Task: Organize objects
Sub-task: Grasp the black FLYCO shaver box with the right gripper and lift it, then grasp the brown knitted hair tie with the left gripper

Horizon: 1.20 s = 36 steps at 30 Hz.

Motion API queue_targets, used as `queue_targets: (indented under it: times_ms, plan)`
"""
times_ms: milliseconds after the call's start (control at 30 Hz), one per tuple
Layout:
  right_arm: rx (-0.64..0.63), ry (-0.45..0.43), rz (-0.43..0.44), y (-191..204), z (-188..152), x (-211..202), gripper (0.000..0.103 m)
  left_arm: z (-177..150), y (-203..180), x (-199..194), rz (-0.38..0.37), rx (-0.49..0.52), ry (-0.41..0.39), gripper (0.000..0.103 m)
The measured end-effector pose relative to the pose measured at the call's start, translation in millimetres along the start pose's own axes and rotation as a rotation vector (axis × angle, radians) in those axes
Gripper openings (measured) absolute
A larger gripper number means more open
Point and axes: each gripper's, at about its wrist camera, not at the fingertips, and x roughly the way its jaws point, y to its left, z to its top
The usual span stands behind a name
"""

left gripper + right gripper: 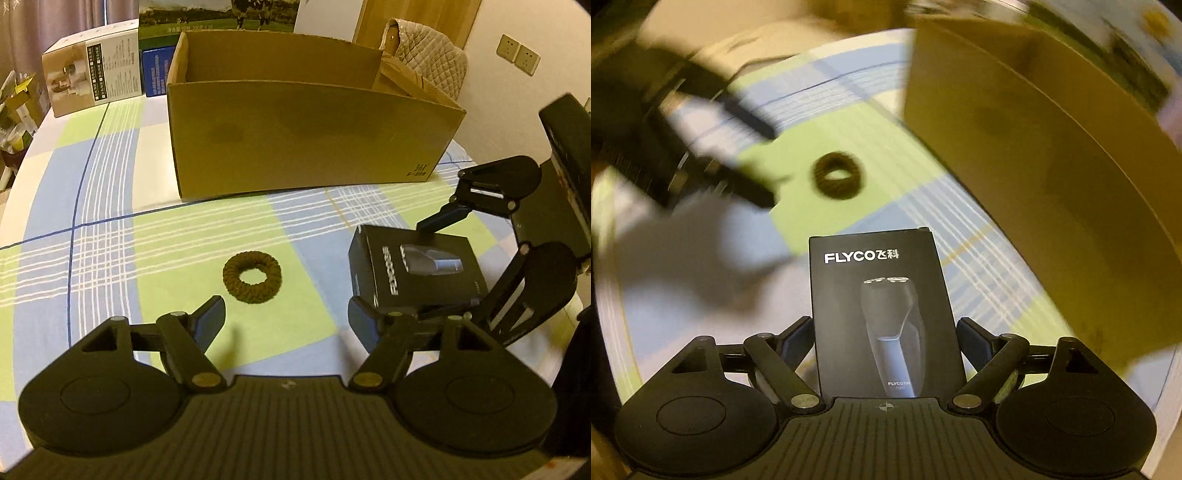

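Observation:
A black FLYCO shaver box (882, 314) lies flat on the plaid tablecloth (110, 229). My right gripper (886, 332) points down over it, one finger on each long side. The jaws stand wide and I see no squeeze on the box. In the left wrist view the same shaver box (413, 269) lies at the right with the right gripper (424, 269) straddling it. A brown braided ring (252, 277) lies just ahead of my left gripper (287, 321), which is open and empty. The right wrist view shows the ring (837, 175) and the blurred left gripper (772, 166).
A large open cardboard box (306, 140) stands behind both objects, and appears at the right as the cardboard box (1052, 166) in the right wrist view. A white product box (92, 74) and a blue box (159, 72) sit at the back left. A quilted chair back (424, 55) rises behind.

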Motion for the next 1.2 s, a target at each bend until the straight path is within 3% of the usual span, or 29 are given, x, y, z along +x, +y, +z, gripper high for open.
queue_targets:
  times_ms: [200, 367, 600, 800, 900, 1200]
  plan:
    - [0.326, -0.001, -0.133, -17.9, -15.4, -8.0, 0.079, 0.8, 2.0, 13.8, 0.026, 0.041, 0.008, 0.069]
    - [0.442, -0.05, -0.173, -18.1, -28.5, -14.5, 0.079, 7.5, 1.6, 32.2, 0.078, 0.045, -0.002, 0.065]
    - [0.456, -0.089, -0.186, -18.2, -31.0, -14.5, 0.079, 11.9, 1.2, 55.9, 0.136, 0.058, 0.002, 0.046]
    - [0.454, -0.105, -0.206, -18.0, -35.0, -15.1, 0.079, 8.2, 2.9, 64.0, 0.158, 0.025, 0.017, 0.035]
    - [0.483, -0.116, -0.21, -18.5, -38.9, -17.7, 0.079, 7.2, 1.0, 61.7, 0.164, 0.007, 0.022, 0.017]
    - [0.45, -0.079, -0.18, -15.5, -41.7, -18.9, 0.08, -6.0, -20.7, 47.5, 0.13, -0.032, 0.08, 0.015]
